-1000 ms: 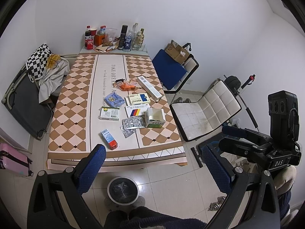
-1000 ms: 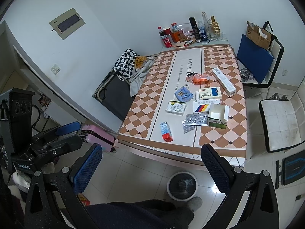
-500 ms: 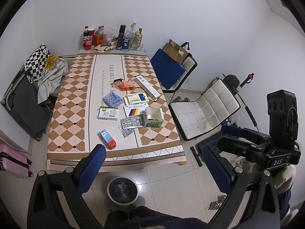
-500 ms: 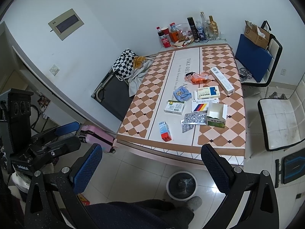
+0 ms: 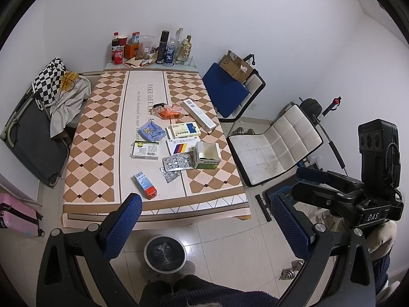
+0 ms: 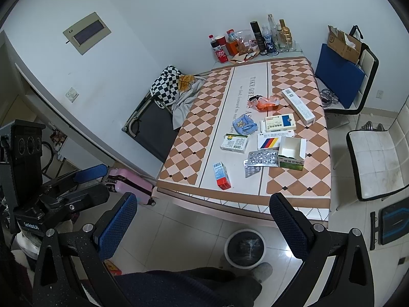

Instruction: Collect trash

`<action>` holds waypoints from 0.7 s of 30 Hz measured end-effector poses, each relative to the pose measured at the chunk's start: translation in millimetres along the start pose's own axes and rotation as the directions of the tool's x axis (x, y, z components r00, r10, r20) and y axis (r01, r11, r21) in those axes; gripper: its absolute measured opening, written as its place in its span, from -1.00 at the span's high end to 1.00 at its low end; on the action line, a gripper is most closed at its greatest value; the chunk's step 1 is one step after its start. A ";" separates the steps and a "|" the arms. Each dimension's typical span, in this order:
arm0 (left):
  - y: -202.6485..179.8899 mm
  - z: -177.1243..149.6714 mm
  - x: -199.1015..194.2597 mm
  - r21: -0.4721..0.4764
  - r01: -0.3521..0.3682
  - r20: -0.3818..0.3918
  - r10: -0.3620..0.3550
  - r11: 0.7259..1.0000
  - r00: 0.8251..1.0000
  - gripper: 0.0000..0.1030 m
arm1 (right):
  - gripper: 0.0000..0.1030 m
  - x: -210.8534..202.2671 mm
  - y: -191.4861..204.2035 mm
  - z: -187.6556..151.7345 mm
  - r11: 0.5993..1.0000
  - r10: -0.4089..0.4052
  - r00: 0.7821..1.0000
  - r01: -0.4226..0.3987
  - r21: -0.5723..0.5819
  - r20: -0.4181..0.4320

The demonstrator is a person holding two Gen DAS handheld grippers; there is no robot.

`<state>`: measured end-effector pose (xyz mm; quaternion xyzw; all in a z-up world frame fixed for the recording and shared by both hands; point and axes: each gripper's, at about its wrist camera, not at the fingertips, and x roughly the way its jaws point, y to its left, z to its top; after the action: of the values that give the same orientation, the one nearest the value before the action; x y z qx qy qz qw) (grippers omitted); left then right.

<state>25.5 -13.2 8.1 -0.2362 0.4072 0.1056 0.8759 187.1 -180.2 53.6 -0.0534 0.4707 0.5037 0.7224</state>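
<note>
Trash lies on the checkered table [image 5: 97, 133]: several medicine boxes, an open green-and-white box [image 5: 207, 154], blister packs [image 5: 177, 163], a blue-and-red carton [image 5: 145, 185], a blue packet [image 5: 150, 131], an orange wrapper [image 5: 167, 110]. A round lined trash bin [image 5: 165, 253] stands on the floor before the table's near edge; it also shows in the right wrist view [image 6: 245, 248]. My left gripper [image 5: 204, 220] is open and empty, above the floor short of the table. My right gripper [image 6: 203, 217] is open and empty too, beside the left.
Bottles, cans and snacks [image 5: 153, 48] stand at the table's far end. A white chair [image 5: 273, 145] and a blue chair with a cardboard box [image 5: 230, 87] stand right of the table. A folding cot with clothes [image 5: 38, 117] and a pink suitcase [image 5: 15, 217] are left.
Both grippers have drawn back and risen a little, so the table looks slightly smaller and farther. Nothing on the table has moved.
</note>
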 end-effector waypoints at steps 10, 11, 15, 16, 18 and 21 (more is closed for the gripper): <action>32.8 11.8 46.3 -0.021 -0.179 -0.033 0.179 0.984 0.983 -1.00 | -1.00 26.9 -17.9 -0.3 0.996 -0.056 0.998 0.055 0.076 0.010; 38.2 13.6 55.5 -0.029 -0.208 -0.041 0.207 0.978 0.977 -1.00 | -1.00 39.2 -25.1 5.9 0.991 -0.094 0.996 0.093 0.100 0.006; 84.1 19.5 129.4 -0.101 -0.352 -0.147 0.336 0.930 0.930 -1.00 | -1.00 93.1 -70.7 16.0 0.950 -0.221 0.973 0.230 0.211 -0.064; 97.2 18.0 149.4 -0.121 -0.377 -0.184 0.353 0.918 0.918 -1.00 | -1.00 112.4 -84.7 18.2 0.934 -0.253 0.963 0.268 0.234 -0.095; 122.8 11.2 189.2 -0.159 -0.409 -0.274 0.357 0.899 0.893 -1.00 | -1.00 146.2 -108.0 22.0 0.903 -0.309 0.939 0.339 0.263 -0.151; 156.8 -5.4 246.9 -0.232 -0.416 -0.414 0.298 0.879 0.860 -0.99 | -1.00 198.3 -144.0 31.9 0.866 -0.351 0.907 0.409 0.290 -0.232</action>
<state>122.3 118.0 -234.8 -0.3068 0.5780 0.2854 0.7002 328.9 -98.4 -131.5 -0.0661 0.5892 0.2582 0.7627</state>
